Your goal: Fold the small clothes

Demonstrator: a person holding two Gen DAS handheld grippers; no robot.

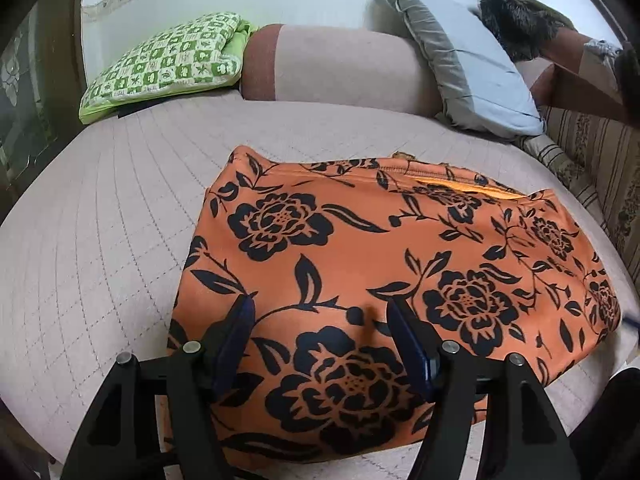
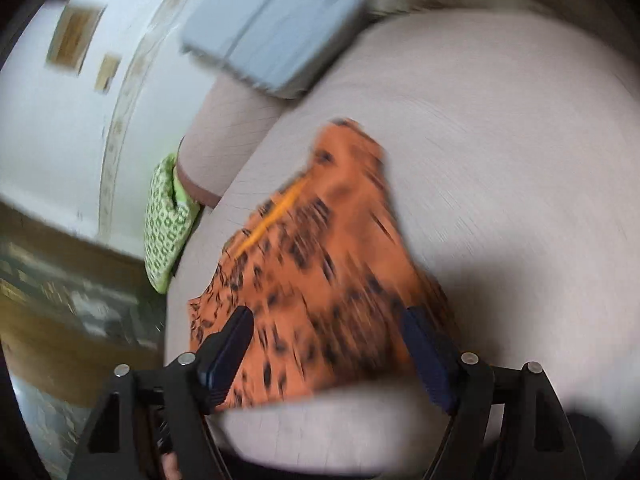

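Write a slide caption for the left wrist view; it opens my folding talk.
Open left gripper above an orange floral garment lying on a quilted bed.

We are in a home, in a living room or bedroom. A wide, pale quilted cushion surface [image 1: 100, 240] fills our view, a sofa seat or a bed. At twelve o'clock a beige bolster [image 1: 340, 68] backs it against a white wall [image 1: 240, 0] with a patterned border strip. At ten o'clock lies a green-and-white checked pillow [image 1: 164, 64], at one o'clock a grey-blue pillow [image 1: 480, 68], and at two o'clock dark furry fabric [image 1: 516, 20]. Striped floral upholstery [image 1: 592, 152] sits at three o'clock. In the blurred right wrist view, framed pictures [image 2: 76, 36] hang at ten o'clock.
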